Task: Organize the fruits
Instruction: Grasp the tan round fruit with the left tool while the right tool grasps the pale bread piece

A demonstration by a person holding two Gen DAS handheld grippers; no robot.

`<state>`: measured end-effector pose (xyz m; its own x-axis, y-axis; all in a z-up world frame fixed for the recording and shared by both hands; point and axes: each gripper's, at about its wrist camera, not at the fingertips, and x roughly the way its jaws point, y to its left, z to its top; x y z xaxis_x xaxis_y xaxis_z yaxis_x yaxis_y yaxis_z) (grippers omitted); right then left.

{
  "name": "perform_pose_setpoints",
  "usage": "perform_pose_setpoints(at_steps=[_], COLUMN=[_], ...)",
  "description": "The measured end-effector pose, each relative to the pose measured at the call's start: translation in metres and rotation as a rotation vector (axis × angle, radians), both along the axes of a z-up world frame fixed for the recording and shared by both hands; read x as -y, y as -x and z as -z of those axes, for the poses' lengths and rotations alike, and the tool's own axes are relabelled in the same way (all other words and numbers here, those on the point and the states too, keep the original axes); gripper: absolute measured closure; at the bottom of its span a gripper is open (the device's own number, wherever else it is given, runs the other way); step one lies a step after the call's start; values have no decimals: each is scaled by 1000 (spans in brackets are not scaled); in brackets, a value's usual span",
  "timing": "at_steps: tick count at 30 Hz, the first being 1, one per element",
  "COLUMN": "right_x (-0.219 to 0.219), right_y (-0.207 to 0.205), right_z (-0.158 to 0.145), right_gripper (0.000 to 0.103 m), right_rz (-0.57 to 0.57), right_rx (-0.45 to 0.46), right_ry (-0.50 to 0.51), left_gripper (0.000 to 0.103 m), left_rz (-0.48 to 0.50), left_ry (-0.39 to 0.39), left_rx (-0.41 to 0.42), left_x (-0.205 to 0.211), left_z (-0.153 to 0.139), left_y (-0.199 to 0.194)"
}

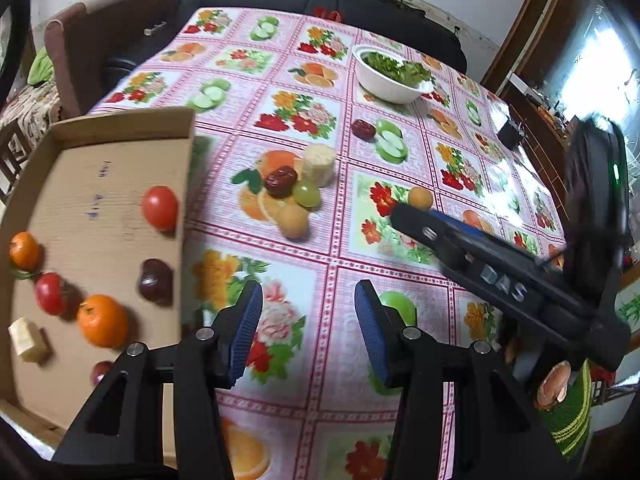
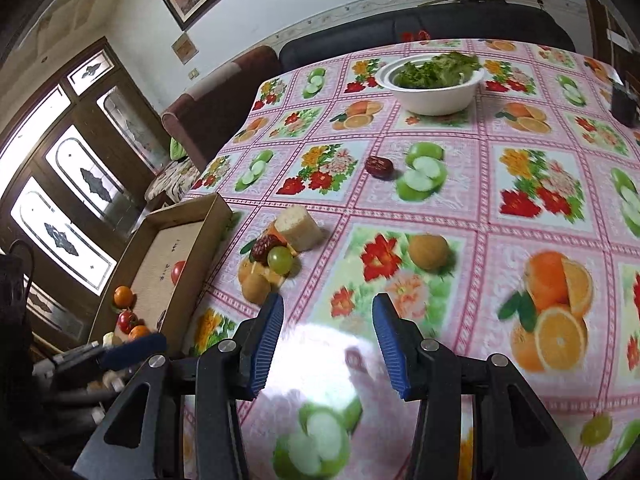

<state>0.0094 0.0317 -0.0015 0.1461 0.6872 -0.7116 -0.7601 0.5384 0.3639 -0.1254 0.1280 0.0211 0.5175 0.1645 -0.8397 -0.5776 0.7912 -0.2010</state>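
while both tongs hang over the pink fruit-print vinyl tablecloth [image 1: 320, 240], your biggest risk is the print: painted oranges and apples sit right under real fruit, so you could close on a picture. the shallow brown cardboard tray [image 1: 100, 208] hangs at the table's left edge and holds two tomatoes, two small oranges, a dark plum and a pale chunk; nudge its wall and it may slide off. the white bowl of green leaves [image 2: 432, 96] is well apart, so open cloth lies ahead. the loose cluster is tight: wrinkled red date [image 1: 281, 181], green grape [image 1: 307, 194] and tan round fruit [image 1: 294, 220] touch, so a grab could roll neighbours. your left gripper [image 1: 308, 320] and right gripper [image 2: 327, 340] are both part open, holding nothing. mind the right gripper's tip near the second tan fruit [image 1: 421, 198].
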Motion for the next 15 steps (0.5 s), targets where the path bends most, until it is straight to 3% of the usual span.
perform_pose_setpoints(at_steps=[8,15], right_x=[-64,-105], right_y=[-13,-30], right_z=[6,28], right_gripper=[55,55], right_rz=[-57,-80], right_rx=[1,-28], right_ry=[37,73], left_gripper=[57,57], left_rz=[-45,-109], left_ry=[38,99], left_rx=[-22,-22], left_x=[-20,-40], left_z=[22,40], left_y=[-21,-35])
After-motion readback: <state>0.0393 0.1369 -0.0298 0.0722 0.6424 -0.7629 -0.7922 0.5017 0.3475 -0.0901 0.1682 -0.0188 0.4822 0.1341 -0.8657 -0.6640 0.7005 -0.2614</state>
